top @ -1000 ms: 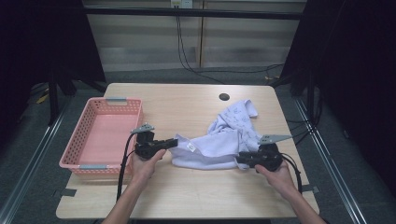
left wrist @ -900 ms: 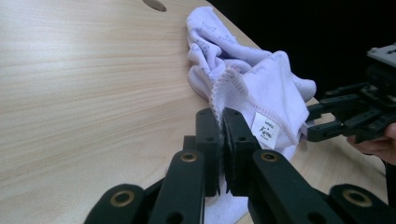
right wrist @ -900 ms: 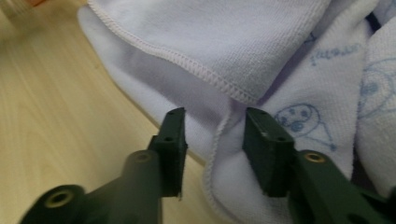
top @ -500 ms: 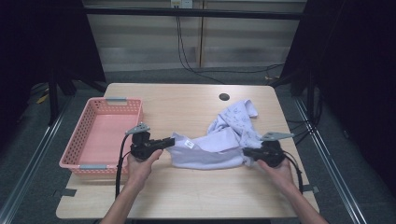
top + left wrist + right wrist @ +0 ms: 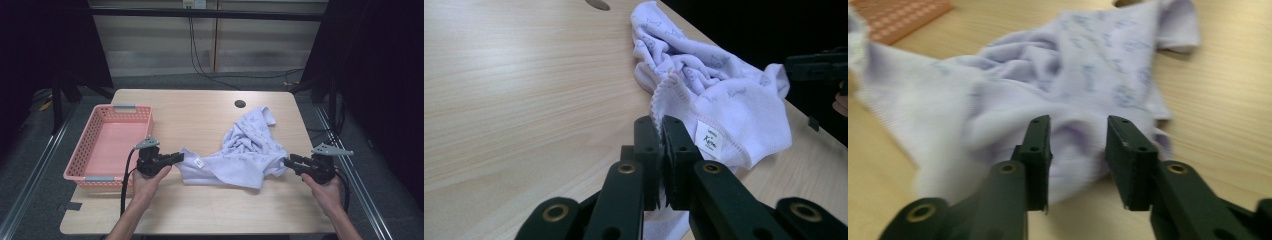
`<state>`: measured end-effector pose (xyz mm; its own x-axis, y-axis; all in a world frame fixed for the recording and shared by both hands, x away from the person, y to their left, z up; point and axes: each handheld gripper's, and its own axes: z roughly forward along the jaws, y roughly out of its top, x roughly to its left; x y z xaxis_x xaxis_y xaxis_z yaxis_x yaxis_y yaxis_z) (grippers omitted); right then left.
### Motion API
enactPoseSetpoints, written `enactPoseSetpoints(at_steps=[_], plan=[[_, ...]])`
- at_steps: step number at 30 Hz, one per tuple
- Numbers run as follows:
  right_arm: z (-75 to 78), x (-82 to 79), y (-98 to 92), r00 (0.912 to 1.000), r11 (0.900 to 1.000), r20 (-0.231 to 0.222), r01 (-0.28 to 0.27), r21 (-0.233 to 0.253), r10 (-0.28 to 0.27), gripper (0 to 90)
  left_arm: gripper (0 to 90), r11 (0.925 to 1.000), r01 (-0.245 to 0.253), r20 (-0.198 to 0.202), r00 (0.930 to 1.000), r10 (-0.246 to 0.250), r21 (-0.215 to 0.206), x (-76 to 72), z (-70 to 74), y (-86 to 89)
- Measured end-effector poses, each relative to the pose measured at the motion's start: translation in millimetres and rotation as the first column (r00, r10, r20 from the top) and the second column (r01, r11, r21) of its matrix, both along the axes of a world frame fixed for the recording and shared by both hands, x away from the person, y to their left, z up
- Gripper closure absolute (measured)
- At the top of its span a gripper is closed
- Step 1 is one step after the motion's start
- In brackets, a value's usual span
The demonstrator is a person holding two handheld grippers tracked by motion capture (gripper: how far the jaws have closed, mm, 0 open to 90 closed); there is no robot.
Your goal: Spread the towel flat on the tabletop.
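A lavender printed towel [image 5: 245,150] lies bunched on the wooden table [image 5: 200,210], right of centre. My left gripper [image 5: 177,157] is shut on its left hemmed corner, beside a small white label [image 5: 198,162]. In the left gripper view the jaws [image 5: 661,125] pinch the stitched edge, and the towel [image 5: 724,100] spreads away beyond them. My right gripper [image 5: 289,162] sits at the towel's right edge. In the right gripper view the gripper [image 5: 1078,130] is open, with a fold of the towel [image 5: 1048,75] lying between and behind the jaws.
A pink plastic basket [image 5: 75,167] stands at the table's left side with nothing in it; its corner [image 5: 903,15] shows in the right gripper view. A round cable hole [image 5: 240,104] is near the far edge. Bare tabletop lies in front of the towel.
Both hands have drawn apart: the right gripper moved right toward the table edge, the left slightly left. The towel's near edge is pulled out wider between them.
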<state>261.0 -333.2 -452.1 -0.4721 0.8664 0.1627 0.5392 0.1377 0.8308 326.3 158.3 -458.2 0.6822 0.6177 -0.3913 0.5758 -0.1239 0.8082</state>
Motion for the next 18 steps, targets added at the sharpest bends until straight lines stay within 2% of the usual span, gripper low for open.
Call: enactPoseSetpoints(at_steps=[2,3,4,5,7,10,11,12,14,15,16,18], plan=[[2.2,-7.1,8.2,0.9996,1.000,0.017,-0.024,-0.007,0.024,66.9,86.3,1.0000,-0.002,0.000,1.0000,0.002,0.004,0.1,-0.7,0.1],[3.4,-12.9,14.6,0.9987,1.000,0.046,-0.022,-0.019,0.023,68.9,86.3,1.0000,0.001,-0.003,1.0000,-0.001,0.005,-0.1,-1.3,-0.4],[3.9,-14.7,17.9,0.9976,0.998,0.041,-0.055,0.005,0.055,72.7,86.2,1.0000,0.003,-0.004,1.0000,-0.003,0.009,-0.5,-1.7,-0.7],[3.6,-14.2,20.5,0.9964,0.996,0.019,-0.083,0.016,0.083,74.1,86.2,0.9999,0.003,-0.004,1.0000,-0.003,0.013,-0.7,-2.5,-1.0],[-3.6,-9.3,28.5,0.9916,0.992,-0.032,-0.125,-0.005,0.125,79.2,86.0,0.9999,0.005,-0.003,1.0000,-0.005,0.013,-0.5,-3.4,-0.8],[-23.2,0.9,44.5,0.9740,0.978,-0.117,-0.202,-0.055,0.194,79.4,85.8,1.0000,0.009,-0.004,1.0000,-0.009,0.003,0.1,-3.2,0.8],[-26.6,3.2,48.6,0.9666,0.971,-0.124,-0.232,-0.053,0.224,75.1,85.8,0.9999,0.009,-0.004,0.9999,-0.009,0.006,0.4,-3.3,1.5],[-28.1,5.4,51.6,0.9573,0.965,-0.132,-0.261,-0.012,0.258,69.3,85.8,0.9999,0.012,-0.005,0.9999,-0.012,0.003,0.5,-3.2,2.0],[-27.6,7.9,57.2,0.9485,0.957,-0.131,-0.287,0.035,0.289,54.9,85.7,0.9999,0.012,-0.006,0.9999,-0.012,-0.006,0.0,-3.5,2.2],[-27.2,8.0,59.0,0.9442,0.953,-0.130,-0.298,0.052,0.303,52.9,85.7,0.9998,0.015,-0.007,0.9999,-0.015,-0.009,-0.2,-3.6,2.1],[-27.0,8.3,62.5,0.9454,0.954,-0.125,-0.298,0.046,0.301,50.6,85.8,0.9998,0.021,-0.007,0.9997,-0.021,-0.007,-0.6,-3.5,1.6],[-28.4,10.3,70.1,0.9524,0.959,-0.120,-0.284,-0.014,0.280,46.8,85.8,0.9996,0.026,-0.004,0.9997,-0.026,-0.010,-1.0,-3.5,0.2]])
